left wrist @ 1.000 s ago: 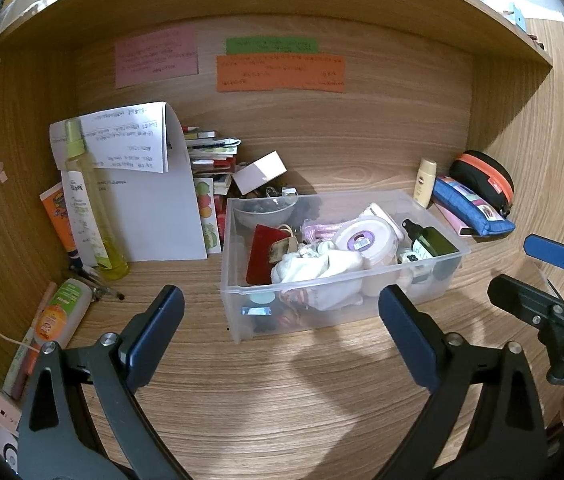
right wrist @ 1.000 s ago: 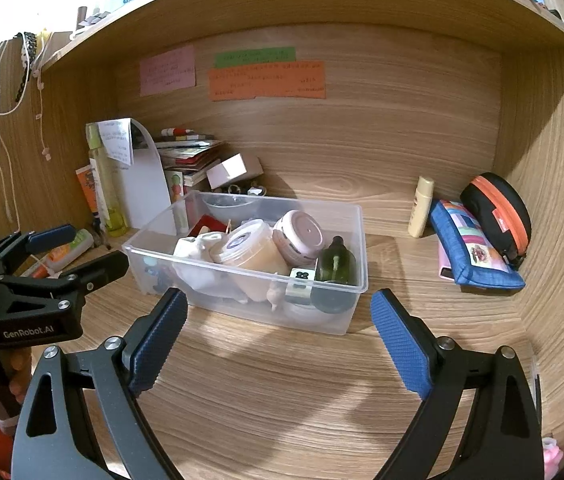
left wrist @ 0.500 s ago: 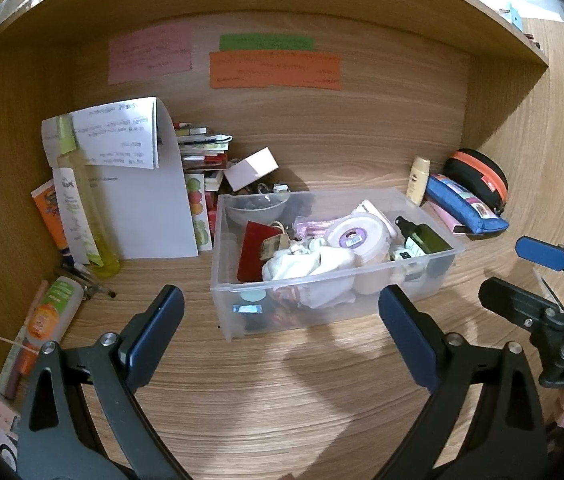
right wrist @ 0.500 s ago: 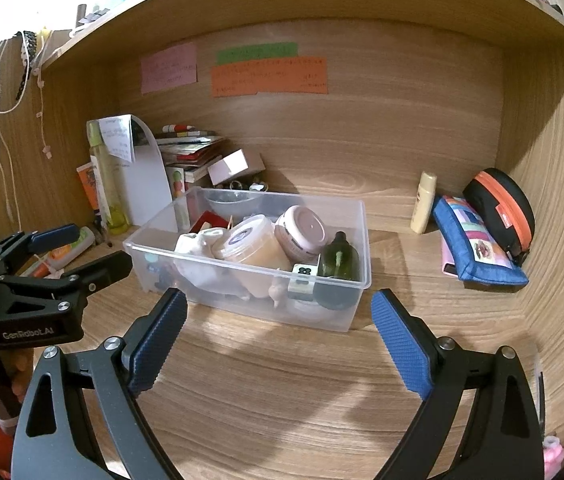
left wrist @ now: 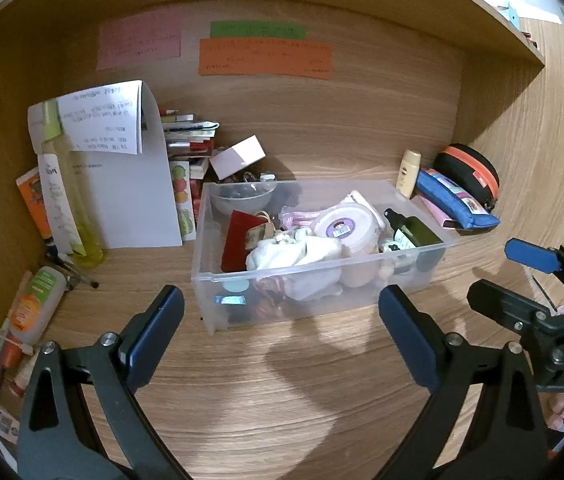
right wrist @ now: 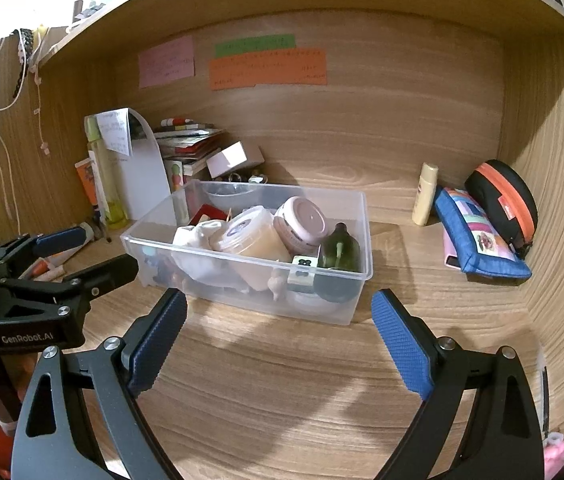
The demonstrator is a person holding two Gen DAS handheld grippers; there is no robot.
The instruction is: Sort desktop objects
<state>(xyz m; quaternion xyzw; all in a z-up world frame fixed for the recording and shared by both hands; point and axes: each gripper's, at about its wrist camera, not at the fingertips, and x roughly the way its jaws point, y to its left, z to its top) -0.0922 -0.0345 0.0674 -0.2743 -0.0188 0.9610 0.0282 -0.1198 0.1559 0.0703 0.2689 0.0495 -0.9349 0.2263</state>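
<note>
At the far left a tube [left wrist: 33, 308] lies on the surface [left wrist: 282, 400] with pens [left wrist: 69, 276] beside it; a careless sweep toward them could roll either off the edge. Behind stands a tall yellow bottle [left wrist: 69, 208] against a curled sheet [left wrist: 121, 168] of handwriting, too small to read; a knock would likely tip the bottle into the book stack [left wrist: 189, 136].

The left gripper [left wrist: 279, 332] hovers over bare surface just short of the bin [left wrist: 322, 276], fingers wide apart and empty. The clear bin sits mid-surface, packed with a white cloth [left wrist: 294, 252], a tub [left wrist: 346, 224], a red card [left wrist: 237, 236] and a dark green bottle [left wrist: 414, 232]. Its contents overlap, so pulling one out may drag the cloth or topple the tub.

The right gripper [right wrist: 279, 328] hangs likewise before the bin, fingers spread with nothing between. The two tools are close; both reaching in at once could clash.

Right of the bin stand a cream tube [right wrist: 424, 194], a blue pouch [right wrist: 478, 240] and a black case [right wrist: 502, 200] against the wall.

Readable writing: "GenRobot.AI" on the left tool, "DAS" on the right. The wall notes [left wrist: 261, 56] are illegible.
</note>
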